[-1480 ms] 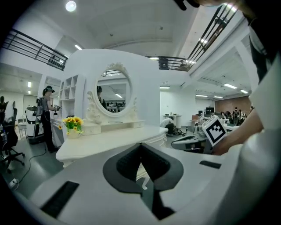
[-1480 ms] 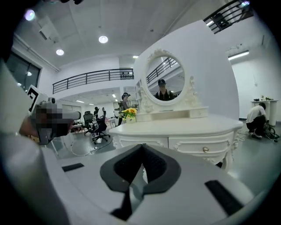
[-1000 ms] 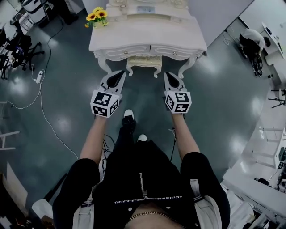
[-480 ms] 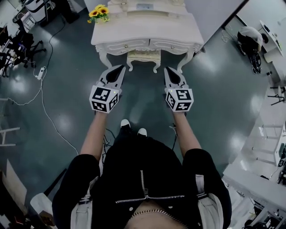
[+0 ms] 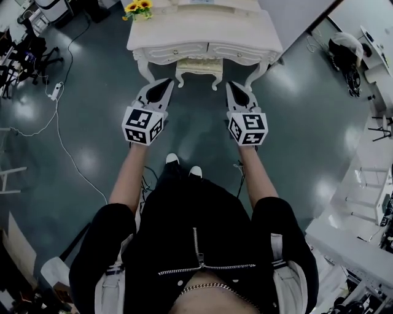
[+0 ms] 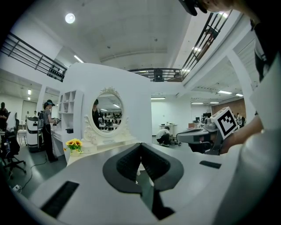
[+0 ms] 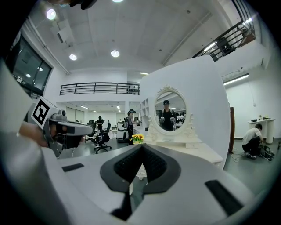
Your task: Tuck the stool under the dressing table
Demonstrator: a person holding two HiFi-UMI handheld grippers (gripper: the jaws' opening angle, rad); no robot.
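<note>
The white carved dressing desk (image 5: pixel 202 32) stood at the top of the head view. The cream carved stool (image 5: pixel 198 66) sat tucked between its front legs (only the front edge showed). The white left tongs (image 5: pixel 164 86) and right tongs (image 5: pixel 233 91) hovered before it, both closed and empty.

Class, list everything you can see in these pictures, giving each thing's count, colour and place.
dressing table: one, cream, top centre of the head view
stool: one, cream, between the table's legs, mostly under it
mirror: one, oval, white frame, on the table
sunflowers: one bunch, yellow, table's left back corner
power strip: one, white, floor at left
person: one, white top, crouching far right
shoes: two, white-toed, below the grippers
left gripper: one, grey, shut, empty
right gripper: one, grey, shut, empty
</note>
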